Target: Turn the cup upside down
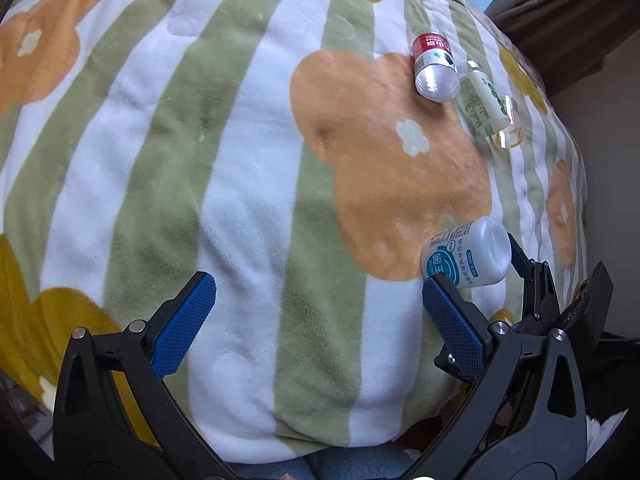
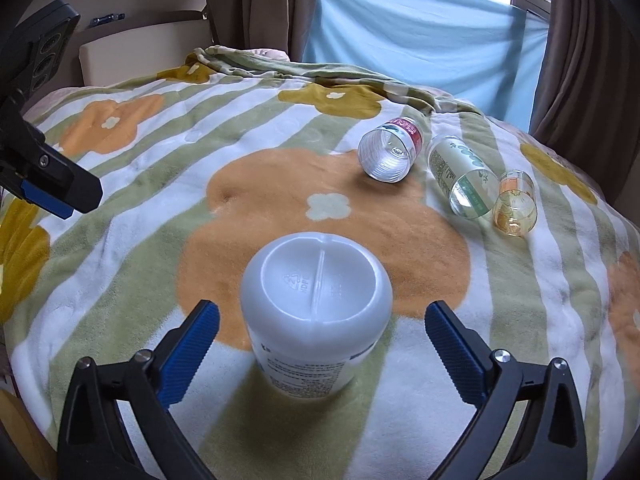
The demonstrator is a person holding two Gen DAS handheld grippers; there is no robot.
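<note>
The white cup [image 2: 316, 312] stood base-up on the flowered blanket [image 2: 160, 208], near the front of the bed, its flat bottom with the moulded seam facing the ceiling and its mouth pressed down into the plush. By my reckoning the flip itself was already done; the cup sat upright on its rim, perhaps a touch tilted on the soft cloth, though I could not be sure of that.

The right gripper [image 2: 322, 330] hung around it with its 2 blue pads spread wide, 1 on each side of the cup and neither touching it. So the cup had been let go, and what seemed left was only to draw the gripper back without nudging it over.

The left gripper [image 1: 318, 300] hovered over bare blanket further left, its pads likewise wide apart and holding nothing. From its camera the same cup [image 1: 466, 256] showed just past its right pad.

Further off, toward the right, lay 3 other containers on their sides: a clear bottle with a red label [image 2: 390, 150], a clear bottle with a green label [image 2: 462, 176], and a small yellowish glass [image 2: 516, 204] touching that one. None had been handled as far as I could see.
</note>
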